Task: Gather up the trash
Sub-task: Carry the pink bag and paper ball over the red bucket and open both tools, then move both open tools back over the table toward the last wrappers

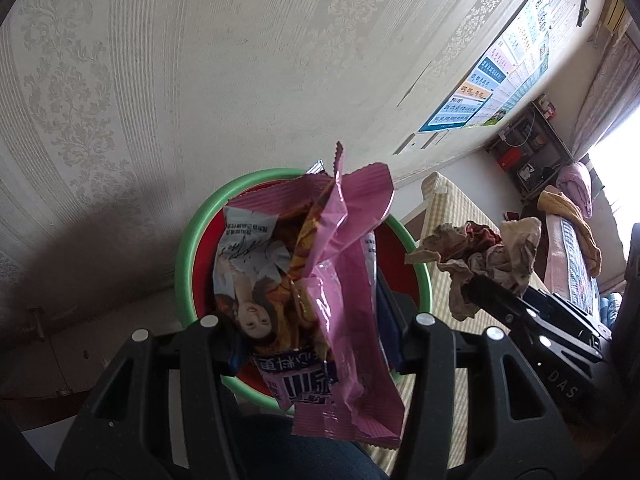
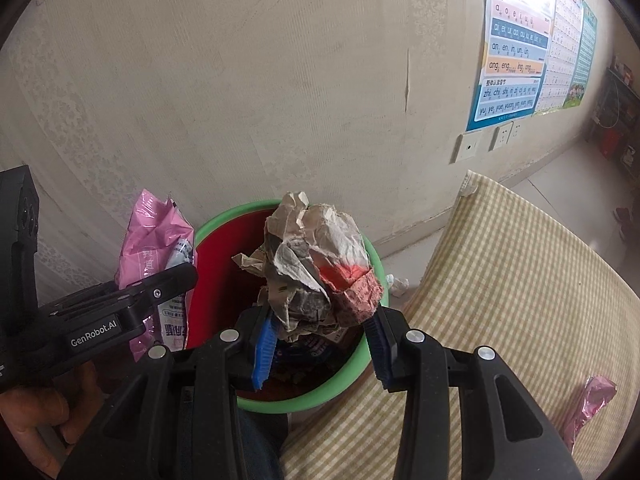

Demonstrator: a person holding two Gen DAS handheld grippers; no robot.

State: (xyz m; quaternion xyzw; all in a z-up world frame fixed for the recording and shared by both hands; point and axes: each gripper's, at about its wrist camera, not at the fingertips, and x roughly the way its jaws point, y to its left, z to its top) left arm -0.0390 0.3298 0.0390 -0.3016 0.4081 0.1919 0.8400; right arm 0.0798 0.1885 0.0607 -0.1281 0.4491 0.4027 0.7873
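Note:
A red bin with a green rim (image 1: 188, 256) stands by the wall; it also shows in the right wrist view (image 2: 208, 228). My left gripper (image 1: 316, 332) is shut on a pink snack wrapper (image 1: 344, 240) and holds it over the bin; the wrapper also shows in the right wrist view (image 2: 148, 240). My right gripper (image 2: 320, 320) is shut on a crumpled newspaper ball (image 2: 316, 264) over the bin's right side; the ball also shows in the left wrist view (image 1: 480, 256).
A bed with a yellow checked sheet (image 2: 500, 280) lies to the right, with a pink wrapper (image 2: 588, 404) on it. A small white paper scrap (image 2: 398, 284) lies on the floor beside the bin. Posters (image 2: 516, 40) hang on the wall.

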